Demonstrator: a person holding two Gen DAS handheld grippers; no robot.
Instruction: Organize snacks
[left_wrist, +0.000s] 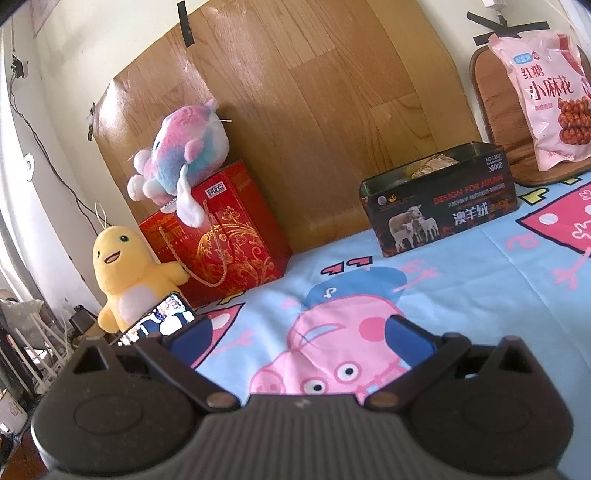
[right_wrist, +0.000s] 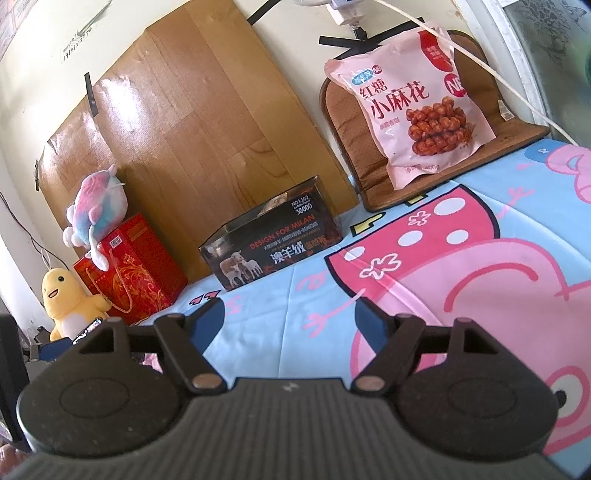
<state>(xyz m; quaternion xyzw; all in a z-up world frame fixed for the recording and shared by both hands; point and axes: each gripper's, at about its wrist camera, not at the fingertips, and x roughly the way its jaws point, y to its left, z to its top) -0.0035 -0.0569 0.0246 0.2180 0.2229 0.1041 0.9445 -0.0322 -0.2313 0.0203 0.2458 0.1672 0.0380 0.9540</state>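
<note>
Right of the black tin (right_wrist: 271, 245), the pink snack bag (right_wrist: 410, 110) looks light, crinkly, slippery (contents brittle); pinch its top seam. Both the left hand-held gripper (left_wrist: 301, 338) and right hand-held gripper (right_wrist: 290, 319) gape wide, empty.

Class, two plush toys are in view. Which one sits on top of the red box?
The pink-and-blue plush toy sits on the red gift box; the yellow plush toy stands beside it, lower down.

one pink snack bag (right_wrist: 410, 110), one black tin box (right_wrist: 269, 247), one red gift box (right_wrist: 133, 273), two plush toys (left_wrist: 181, 155), one phone (left_wrist: 162, 319)
</note>
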